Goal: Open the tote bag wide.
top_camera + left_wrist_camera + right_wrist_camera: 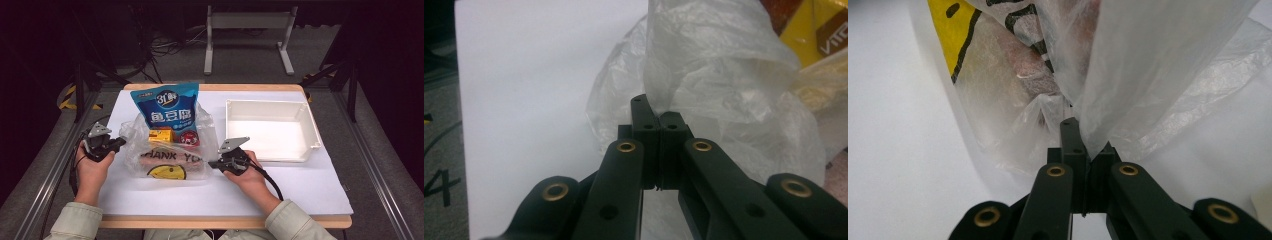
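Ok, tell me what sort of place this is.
Probably a lab or recording studio rather than a home: a white-covered wooden table stands on grey carpet among dark metal frame rails, with loose cables on the floor behind, and a clear plastic shopping bag of snacks beside an empty white plastic bin.

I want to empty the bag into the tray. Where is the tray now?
In the high view, the white tray sits on the table's right half, just right of the plastic bag and beyond the right gripper.
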### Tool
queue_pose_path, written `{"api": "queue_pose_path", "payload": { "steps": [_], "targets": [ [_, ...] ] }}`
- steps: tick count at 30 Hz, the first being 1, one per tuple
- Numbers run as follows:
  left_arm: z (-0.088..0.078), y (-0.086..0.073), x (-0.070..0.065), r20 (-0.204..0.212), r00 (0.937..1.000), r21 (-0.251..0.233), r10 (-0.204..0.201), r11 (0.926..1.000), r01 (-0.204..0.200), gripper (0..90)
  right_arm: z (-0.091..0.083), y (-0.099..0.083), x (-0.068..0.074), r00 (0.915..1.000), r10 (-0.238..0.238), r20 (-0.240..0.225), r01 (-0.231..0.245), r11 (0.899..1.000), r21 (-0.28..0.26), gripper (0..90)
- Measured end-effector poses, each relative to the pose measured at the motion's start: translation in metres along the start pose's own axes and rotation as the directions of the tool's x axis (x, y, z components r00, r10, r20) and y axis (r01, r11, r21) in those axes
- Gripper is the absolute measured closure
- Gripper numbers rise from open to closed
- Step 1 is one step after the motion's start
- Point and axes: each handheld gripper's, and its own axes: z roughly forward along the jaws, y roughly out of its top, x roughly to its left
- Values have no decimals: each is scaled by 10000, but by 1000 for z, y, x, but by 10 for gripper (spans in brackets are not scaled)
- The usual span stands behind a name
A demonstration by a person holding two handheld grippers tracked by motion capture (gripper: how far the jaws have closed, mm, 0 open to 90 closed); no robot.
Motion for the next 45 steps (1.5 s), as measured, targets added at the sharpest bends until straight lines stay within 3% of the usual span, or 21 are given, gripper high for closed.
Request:
{"api": "queue_pose_path", "payload": {
  "steps": [4,8,14,21,28,35,38,43,45],
  "targets": [
    [3,-5,-1,317,9995,446,-80,9990,66,893,-1,-1,0,10000,50,-62,-50,10000,-33,900],
    [9,-14,-2,285,9996,1102,-12,9939,-19,892,-1,-3,1,9999,116,-91,-115,9999,67,900],
    [4,-18,-2,547,9985,1313,-89,9913,17,893,0,-4,1,9996,209,-196,-204,9995,245,900],
    [0,-29,-1,1012,9939,1166,-434,9927,315,891,0,-13,3,9988,314,-378,-291,9979,582,900],
    [6,-31,-3,859,9962,1450,-161,9894,35,889,3,-17,3,9972,554,-505,-507,9947,891,900],
    [4,-32,0,864,9954,1177,-406,9926,302,889,-2,-20,2,9959,666,-606,-606,9936,949,900],
    [3,-32,-1,852,9958,1050,-336,9942,245,889,-5,-22,2,9954,697,-652,-638,9940,889,896],
    [-2,-31,0,1105,9924,570,-538,9972,477,890,-14,-17,2,9945,614,-845,-581,9975,415,791],
    [-4,-30,1,1140,9928,481,-377,9983,324,890,-21,-10,3,9938,469,-1006,-454,9988,168,701]
  ]
}}
